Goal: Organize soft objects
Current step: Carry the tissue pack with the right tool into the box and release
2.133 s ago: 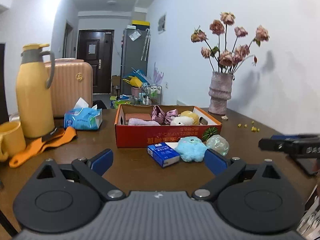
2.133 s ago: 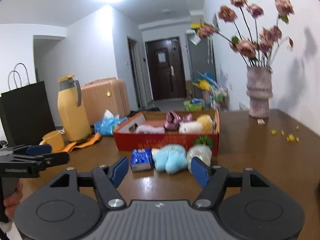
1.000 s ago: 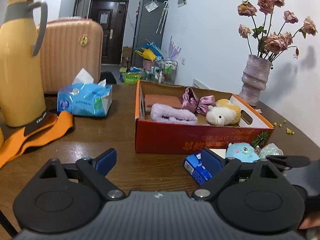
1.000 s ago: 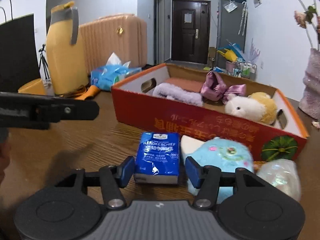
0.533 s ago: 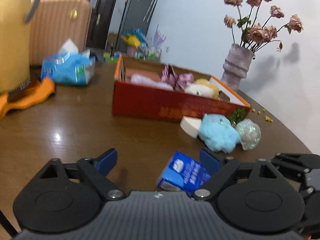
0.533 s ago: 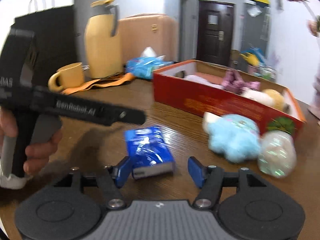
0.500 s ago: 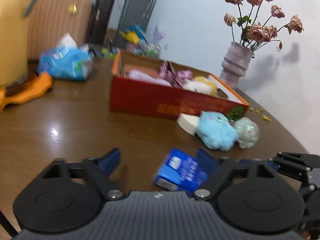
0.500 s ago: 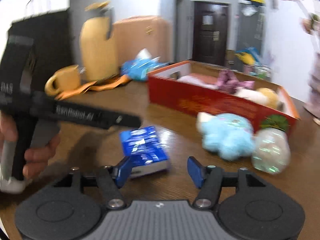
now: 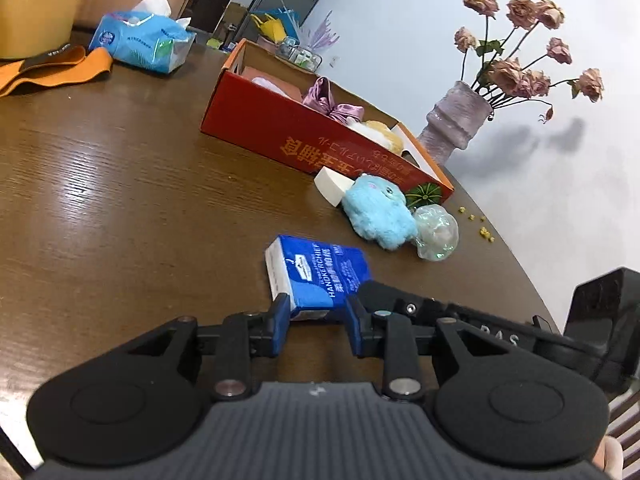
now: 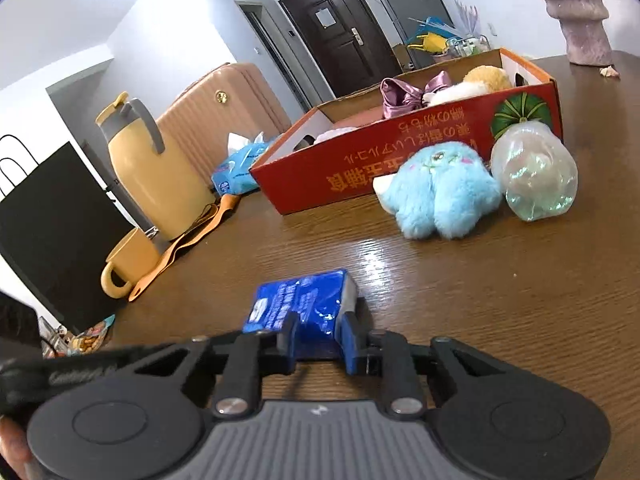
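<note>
The blue handkerchief pack [image 9: 318, 276] no longer lies against the front wall of the red cardboard box [image 9: 304, 136]; compared with a second ago it sits on the desk [image 9: 120, 184] well in front of that box, apart from the blue plush toy [image 9: 378, 216] and the iridescent soft ball [image 9: 436, 232] that remain just in front of the box. Both grippers have just been closing with the pack between their fingers. The left gripper [image 9: 316, 322] now clamps the pack's near end, its fingers [image 9: 279, 324] pressed against the wrapper on both sides. The right gripper [image 10: 318, 338] is likewise clenched on the pack from the opposite end, and the wrapper looks pinched there. Judgement: the pack is secured in a two-sided hold and appears ready for lifting toward the box, which already holds a purple bow [image 9: 332, 102] and a plush animal [image 9: 378, 130]. The plush toy, the ball and a white sponge wedge [image 9: 330, 184] beside the box remain unsorted.
</note>
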The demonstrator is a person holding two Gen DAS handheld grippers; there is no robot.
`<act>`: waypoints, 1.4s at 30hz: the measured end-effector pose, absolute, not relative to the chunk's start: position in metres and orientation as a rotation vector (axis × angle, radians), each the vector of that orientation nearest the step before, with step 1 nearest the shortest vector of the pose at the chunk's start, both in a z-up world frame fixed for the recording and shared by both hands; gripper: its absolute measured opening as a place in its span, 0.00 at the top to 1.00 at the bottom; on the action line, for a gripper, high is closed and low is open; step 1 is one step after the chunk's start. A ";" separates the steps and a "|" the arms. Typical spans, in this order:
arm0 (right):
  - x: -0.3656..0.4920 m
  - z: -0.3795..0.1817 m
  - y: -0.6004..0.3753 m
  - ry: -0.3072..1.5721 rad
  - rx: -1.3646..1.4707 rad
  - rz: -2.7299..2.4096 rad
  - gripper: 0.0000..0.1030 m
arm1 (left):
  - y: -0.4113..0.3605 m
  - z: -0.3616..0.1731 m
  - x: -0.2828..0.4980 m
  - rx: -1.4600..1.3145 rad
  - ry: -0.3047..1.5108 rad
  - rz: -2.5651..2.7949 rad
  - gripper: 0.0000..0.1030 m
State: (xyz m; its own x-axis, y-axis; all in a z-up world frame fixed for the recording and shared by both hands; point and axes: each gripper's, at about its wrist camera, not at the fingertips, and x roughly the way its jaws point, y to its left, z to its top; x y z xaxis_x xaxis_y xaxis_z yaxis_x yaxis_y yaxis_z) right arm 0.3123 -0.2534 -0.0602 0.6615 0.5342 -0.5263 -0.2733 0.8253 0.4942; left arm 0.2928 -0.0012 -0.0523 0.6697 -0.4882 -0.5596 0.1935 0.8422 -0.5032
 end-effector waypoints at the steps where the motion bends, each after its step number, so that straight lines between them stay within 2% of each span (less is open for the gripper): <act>1: 0.312 -0.060 -0.253 0.711 0.387 0.474 0.81 | 0.001 -0.051 0.292 -0.424 0.730 -0.390 0.67; 3: 0.311 -0.059 -0.253 0.707 0.376 0.471 0.81 | 0.004 -0.049 0.296 -0.424 0.717 -0.349 0.62; 9: 0.325 -0.055 -0.253 0.696 0.354 0.451 0.78 | 0.002 -0.052 0.320 -0.429 0.718 -0.345 0.62; 12: 0.335 -0.065 -0.257 0.730 0.429 0.464 0.80 | -0.003 -0.061 0.323 -0.438 0.757 -0.350 0.74; 20: 0.294 -0.066 -0.272 0.735 0.493 0.475 0.84 | -0.003 -0.061 0.287 -0.493 0.769 -0.408 0.78; 24: 0.282 -0.048 -0.281 0.685 0.481 0.439 0.84 | -0.013 -0.040 0.295 -0.506 0.732 -0.452 0.78; 28: 0.306 0.004 -0.294 0.540 0.412 0.419 0.84 | -0.024 0.007 0.345 -0.511 0.630 -0.528 0.78; 33: 0.393 0.060 -0.304 0.444 0.294 0.353 0.84 | -0.041 0.044 0.458 -0.520 0.586 -0.597 0.79; 37: 0.480 0.060 -0.301 0.491 0.241 0.298 0.84 | -0.049 0.027 0.540 -0.580 0.669 -0.558 0.79; 42: 0.575 0.022 -0.290 0.669 0.221 0.271 0.84 | -0.059 -0.015 0.604 -0.532 0.815 -0.431 0.79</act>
State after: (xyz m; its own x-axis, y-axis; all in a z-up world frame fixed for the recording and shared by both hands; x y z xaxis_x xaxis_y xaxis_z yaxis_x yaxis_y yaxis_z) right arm 0.5749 -0.2901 0.0222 0.7516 0.3162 -0.5788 -0.1751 0.9418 0.2871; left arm 0.6036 -0.0587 -0.0155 0.6137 -0.5515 -0.5650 0.1572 0.7867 -0.5970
